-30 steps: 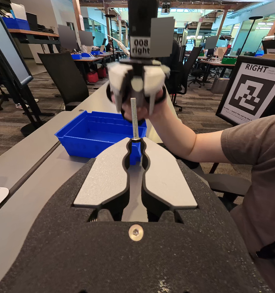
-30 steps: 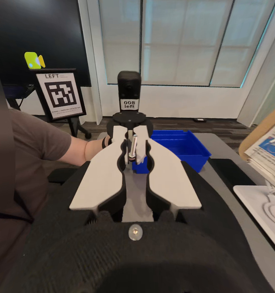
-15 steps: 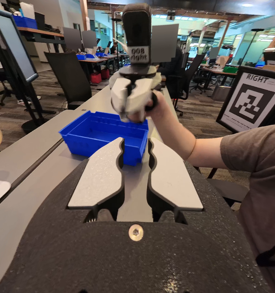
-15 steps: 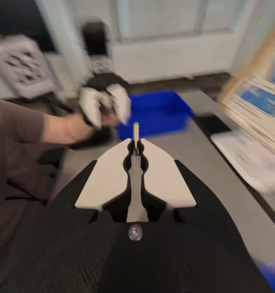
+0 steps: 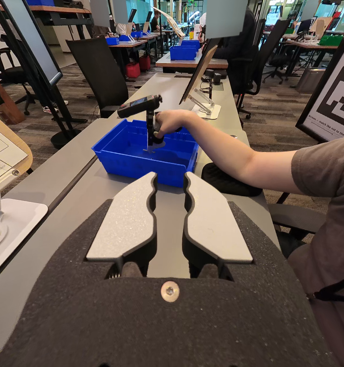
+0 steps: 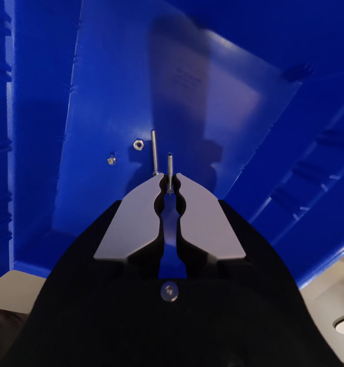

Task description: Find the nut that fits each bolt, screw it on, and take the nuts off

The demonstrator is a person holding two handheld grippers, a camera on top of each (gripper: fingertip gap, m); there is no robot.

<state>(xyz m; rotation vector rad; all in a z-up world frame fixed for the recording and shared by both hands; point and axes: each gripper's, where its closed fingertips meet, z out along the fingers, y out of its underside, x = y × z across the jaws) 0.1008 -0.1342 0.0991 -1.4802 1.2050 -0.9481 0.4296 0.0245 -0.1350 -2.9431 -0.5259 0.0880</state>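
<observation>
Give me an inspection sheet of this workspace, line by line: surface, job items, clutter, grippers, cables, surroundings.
Surface: grey table, bare in front of the bin.
Job's things: blue bin; inside it a long bolt lying flat, a hex nut and a second small nut loose on the floor; a shorter bolt held upright.
Clutter: black wrist pad; tilted board stands.
Grippers: left gripper open, empty, above the table; right gripper shut on the shorter bolt, lowered into the bin.
Cables: a few by the far stand.
Surroundings: office chairs, desks, marker sign.
</observation>
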